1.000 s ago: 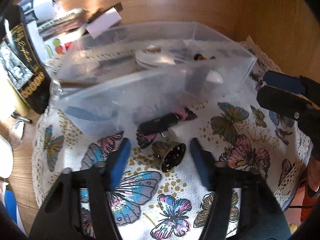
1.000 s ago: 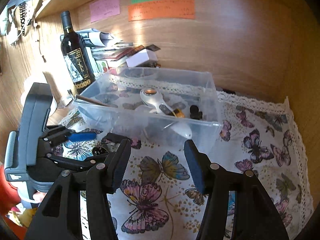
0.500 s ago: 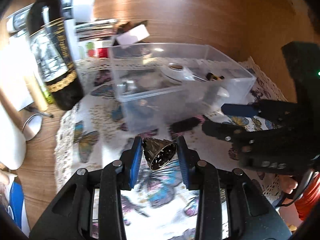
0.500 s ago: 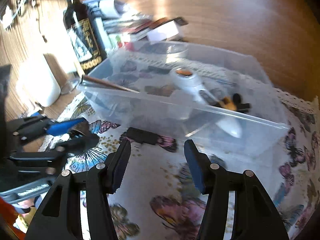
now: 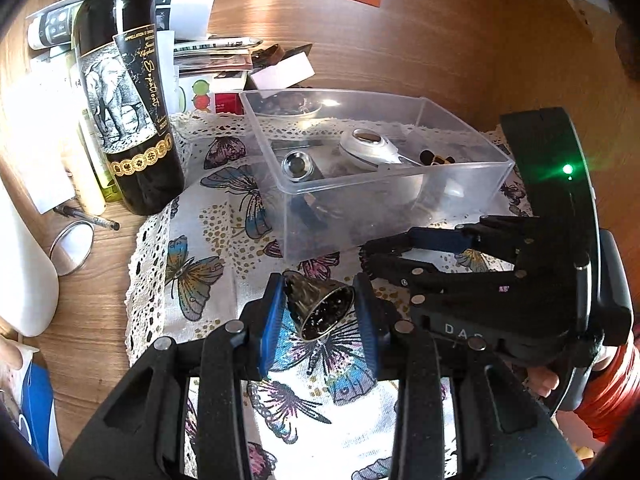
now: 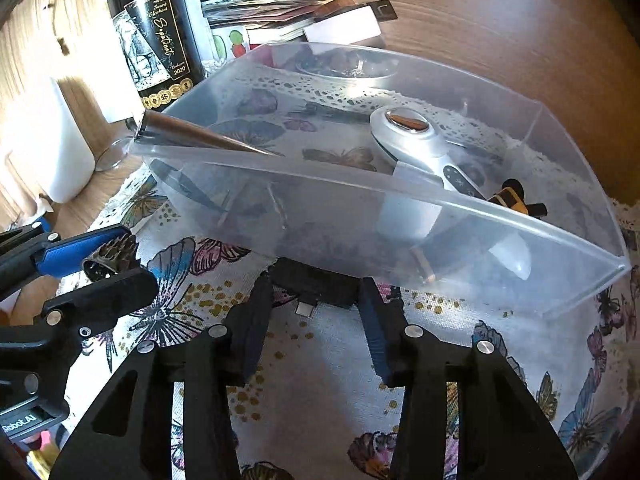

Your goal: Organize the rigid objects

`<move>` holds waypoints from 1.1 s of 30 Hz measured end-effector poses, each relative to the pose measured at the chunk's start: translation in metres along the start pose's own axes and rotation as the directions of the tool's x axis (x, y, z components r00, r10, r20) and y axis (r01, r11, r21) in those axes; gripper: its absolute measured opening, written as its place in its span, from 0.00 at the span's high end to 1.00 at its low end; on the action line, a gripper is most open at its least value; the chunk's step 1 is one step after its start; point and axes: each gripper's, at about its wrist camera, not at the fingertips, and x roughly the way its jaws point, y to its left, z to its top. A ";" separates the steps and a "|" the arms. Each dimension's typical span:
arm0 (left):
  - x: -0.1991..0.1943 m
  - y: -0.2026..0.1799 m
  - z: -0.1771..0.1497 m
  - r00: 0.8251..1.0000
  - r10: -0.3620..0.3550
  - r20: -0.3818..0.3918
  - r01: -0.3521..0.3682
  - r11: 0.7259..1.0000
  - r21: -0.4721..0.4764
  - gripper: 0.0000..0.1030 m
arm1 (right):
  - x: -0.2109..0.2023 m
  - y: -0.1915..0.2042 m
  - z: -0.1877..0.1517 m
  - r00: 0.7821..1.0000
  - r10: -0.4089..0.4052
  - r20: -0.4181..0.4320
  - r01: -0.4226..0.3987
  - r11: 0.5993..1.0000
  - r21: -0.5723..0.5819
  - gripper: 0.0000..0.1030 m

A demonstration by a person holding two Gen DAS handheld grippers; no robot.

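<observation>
My left gripper (image 5: 318,306) is shut on a small brass bell (image 5: 318,304) and holds it above the butterfly cloth, in front of the clear plastic bin (image 5: 460,174). The bell also shows in the right wrist view (image 6: 110,258) between the left fingers. My right gripper (image 6: 314,302) is open, its fingers on either side of a black USB stick (image 6: 316,282) that lies on the cloth against the bin's (image 6: 400,192) front wall. In the bin lie a white handheld device (image 6: 420,148), a metal cone (image 6: 192,134) and a small yellow-black item (image 6: 512,198).
A dark wine bottle (image 5: 124,92) stands left of the bin, with papers and small boxes (image 5: 224,56) behind. A small round mirror (image 5: 72,242) and a pen (image 5: 86,218) lie on the wood at left. A wooden wall rises behind the bin.
My left gripper closed on the bell and lifted it off the cloth. My right gripper moved down and forward until its fingers stand on either side of the USB stick.
</observation>
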 end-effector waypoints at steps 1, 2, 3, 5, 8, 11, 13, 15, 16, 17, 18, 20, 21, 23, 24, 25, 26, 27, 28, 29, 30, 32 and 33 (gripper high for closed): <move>-0.001 -0.001 0.001 1.000 -0.001 0.002 0.001 1.000 0.001 0.67 | -0.002 -0.001 -0.001 1.000 0.004 -0.001 -0.004 1.000 -0.001 0.65; -0.001 -0.002 0.002 1.000 -0.004 0.005 0.004 1.000 0.002 0.67 | -0.004 -0.001 -0.002 1.000 0.010 -0.003 -0.010 1.000 -0.002 0.71; -0.002 -0.002 0.002 1.000 -0.006 0.007 0.006 1.000 0.004 0.67 | -0.008 -0.002 -0.003 1.000 0.013 0.003 -0.013 1.000 -0.004 0.71; -0.004 -0.006 0.006 1.000 -0.003 0.017 0.003 1.000 0.012 0.67 | -0.013 -0.004 -0.004 1.000 0.021 0.017 -0.021 1.000 -0.001 0.71; -0.007 -0.009 0.010 0.999 -0.001 0.036 0.000 1.000 0.019 0.67 | -0.022 -0.007 -0.006 0.999 0.040 0.033 -0.040 0.999 -0.002 0.71; -0.010 -0.012 0.015 0.999 -0.004 0.047 0.003 1.000 0.017 0.67 | -0.028 -0.007 -0.009 0.998 0.045 0.039 -0.044 0.999 -0.019 0.71; -0.012 -0.015 0.018 0.998 0.003 0.055 -0.004 1.000 0.024 0.67 | -0.036 -0.009 -0.012 0.998 0.042 0.052 -0.041 0.999 -0.028 0.71; -0.011 -0.017 0.024 0.998 0.007 0.064 -0.009 0.999 0.030 0.67 | -0.047 -0.013 -0.014 0.996 0.044 0.077 -0.042 0.999 -0.023 0.71; -0.013 -0.019 0.027 0.998 0.006 0.068 -0.008 0.999 0.033 0.67 | -0.051 -0.016 -0.013 0.995 0.044 0.091 -0.042 0.999 -0.017 0.71; -0.014 -0.020 0.028 0.997 0.004 0.073 -0.006 0.999 0.036 0.67 | -0.055 -0.019 -0.012 0.994 0.042 0.104 -0.041 0.999 -0.013 0.71; -0.016 -0.023 0.033 0.997 0.004 0.083 -0.008 0.999 0.040 0.67 | -0.063 -0.023 -0.012 0.991 0.036 0.127 -0.036 0.999 -0.007 0.71; -0.020 -0.025 0.040 0.995 0.008 0.103 -0.013 0.999 0.046 0.67 | -0.075 -0.029 -0.009 0.987 0.028 0.160 -0.028 1.000 0.001 0.71; -0.022 -0.027 0.046 0.993 0.010 0.121 -0.016 0.999 0.049 0.67 | -0.083 -0.034 -0.006 0.983 0.023 0.184 -0.025 1.000 0.008 0.71; -0.026 -0.030 0.054 0.989 0.010 0.146 -0.018 0.999 0.052 0.67 | -0.093 -0.040 -0.001 0.977 0.016 0.214 -0.020 1.000 0.017 0.71; -0.028 -0.032 0.060 0.987 0.012 0.161 -0.020 0.998 0.051 0.67 | -0.098 -0.044 0.002 0.972 0.009 0.233 -0.014 1.000 0.022 0.71; -0.029 -0.033 0.065 0.985 0.011 0.173 -0.021 0.998 0.052 0.67 | -0.104 -0.049 0.006 0.967 0.001 0.255 -0.008 1.000 0.029 0.71; -0.030 -0.034 0.069 0.983 0.010 0.183 -0.020 0.998 0.052 0.67 | -0.106 -0.051 0.009 0.964 -0.003 0.265 -0.006 0.999 0.033 0.71; -0.030 -0.034 0.075 0.982 0.003 0.191 -0.013 0.999 0.050 0.67 | -0.110 -0.057 0.013 0.958 -0.013 0.285 0.000 0.999 0.044 0.71; -0.029 -0.035 0.080 0.981 -0.003 0.192 -0.007 0.999 0.050 0.67 | -0.111 -0.059 0.016 0.955 -0.019 0.296 0.005 0.999 0.050 0.71; -0.028 -0.036 0.084 0.981 -0.006 0.194 -0.004 0.999 0.050 0.67 | -0.112 -0.064 0.021 0.952 -0.029 0.305 0.013 0.998 0.054 0.71; -0.026 -0.037 0.089 0.980 -0.001 0.197 -0.008 0.999 0.048 0.67 | -0.111 -0.067 0.025 0.950 -0.040 0.310 0.023 0.998 0.060 0.71; -0.020 -0.038 0.098 0.979 0.012 0.203 -0.022 0.999 0.045 0.66 | -0.108 -0.071 0.031 0.949 -0.054 0.311 0.035 0.997 0.064 0.71; -0.016 -0.038 0.102 0.980 0.018 0.200 -0.027 0.999 0.042 0.67 | -0.106 -0.073 0.032 0.949 -0.057 0.310 0.038 0.997 0.065 0.71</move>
